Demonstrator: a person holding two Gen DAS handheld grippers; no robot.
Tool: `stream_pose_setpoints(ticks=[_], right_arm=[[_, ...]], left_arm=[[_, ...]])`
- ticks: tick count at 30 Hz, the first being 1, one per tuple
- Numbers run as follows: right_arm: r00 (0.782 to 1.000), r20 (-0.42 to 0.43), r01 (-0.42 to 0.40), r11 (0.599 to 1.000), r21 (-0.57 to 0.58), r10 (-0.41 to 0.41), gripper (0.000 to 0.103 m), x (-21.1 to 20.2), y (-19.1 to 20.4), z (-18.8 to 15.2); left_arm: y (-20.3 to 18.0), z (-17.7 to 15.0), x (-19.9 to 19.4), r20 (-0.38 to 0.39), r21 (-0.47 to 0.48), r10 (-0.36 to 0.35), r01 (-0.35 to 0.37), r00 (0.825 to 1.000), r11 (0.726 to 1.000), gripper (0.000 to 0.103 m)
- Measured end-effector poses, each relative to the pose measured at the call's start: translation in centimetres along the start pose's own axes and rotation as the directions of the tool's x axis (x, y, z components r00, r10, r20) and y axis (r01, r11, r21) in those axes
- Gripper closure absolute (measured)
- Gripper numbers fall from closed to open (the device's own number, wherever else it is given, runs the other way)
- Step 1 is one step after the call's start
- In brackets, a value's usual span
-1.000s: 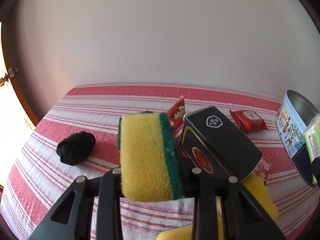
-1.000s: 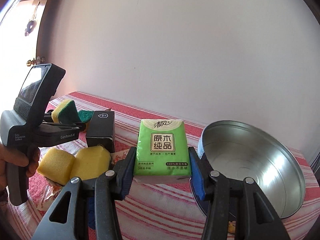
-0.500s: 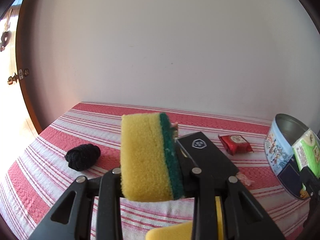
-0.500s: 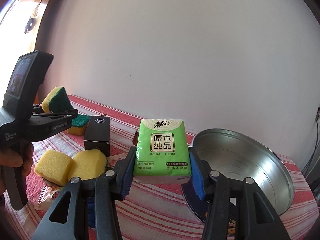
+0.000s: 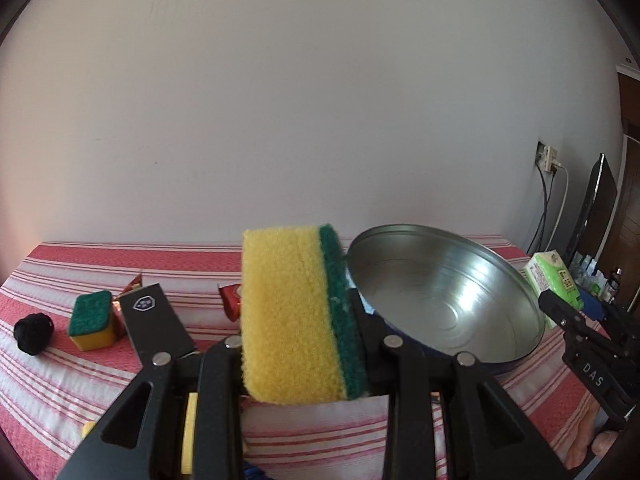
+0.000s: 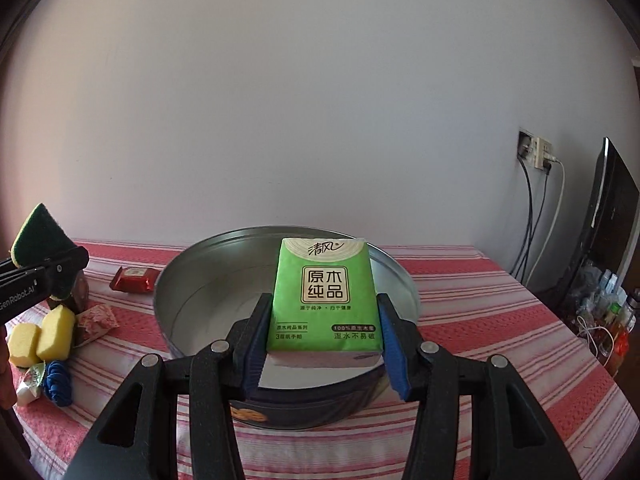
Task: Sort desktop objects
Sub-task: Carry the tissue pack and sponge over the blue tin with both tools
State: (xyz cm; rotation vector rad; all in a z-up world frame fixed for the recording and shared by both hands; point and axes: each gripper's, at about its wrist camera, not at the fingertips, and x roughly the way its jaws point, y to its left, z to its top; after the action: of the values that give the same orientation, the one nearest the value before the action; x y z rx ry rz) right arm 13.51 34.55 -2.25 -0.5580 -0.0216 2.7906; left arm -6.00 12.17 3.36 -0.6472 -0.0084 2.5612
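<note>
The left gripper (image 5: 304,344) clamps a yellow-green sponge (image 5: 300,316) at frame center. The right gripper (image 6: 322,340) grips a green tissue pack (image 6: 324,296) over the round tin (image 6: 192,288).

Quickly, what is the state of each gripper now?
Left gripper: closed on the yellow-green sponge.
Right gripper: closed on the green tissue pack.

The round tin (image 6: 168,312) lies open above (bare floor inside); black box (image 5: 154,326) and sponges (image 6: 40,336) crowd its left.
</note>
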Motion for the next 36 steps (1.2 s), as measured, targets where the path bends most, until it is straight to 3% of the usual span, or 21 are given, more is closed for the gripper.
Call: stream_pose_setpoints(ticks=[6,12,23,36], right_arm=[[0.999,0.017,0.048,0.998,0.051,-0.049,0.051,0.0,-3.1,-0.1],[0.998,0.029,0.047,0.995,0.084,-0.049,0.051,1.0,-4.7,0.0],[0.998,0.047,0.047,0.997,0.058,-0.05,0.051,4.6,-4.9,2.3],[0.996,0.052,0.071,0.997,-0.024,-0.07,0.05,7.3,-4.4,1.0]], left_arm=[[-3.2,0.3,0.8,-0.007,0.035,-0.026,0.026,1.0,0.999,0.073],[-6.5,0.9,1.8,-0.008,0.078,-0.005,0.006,1.0,0.997,0.073],[-11.2,1.5,3.8,-0.016,0.112,0.006,-0.004,1.0,0.994,0.072],[-12.9,1.0,7.4,-0.084,0.11,0.028,-0.018,0.996,0.994,0.073]])
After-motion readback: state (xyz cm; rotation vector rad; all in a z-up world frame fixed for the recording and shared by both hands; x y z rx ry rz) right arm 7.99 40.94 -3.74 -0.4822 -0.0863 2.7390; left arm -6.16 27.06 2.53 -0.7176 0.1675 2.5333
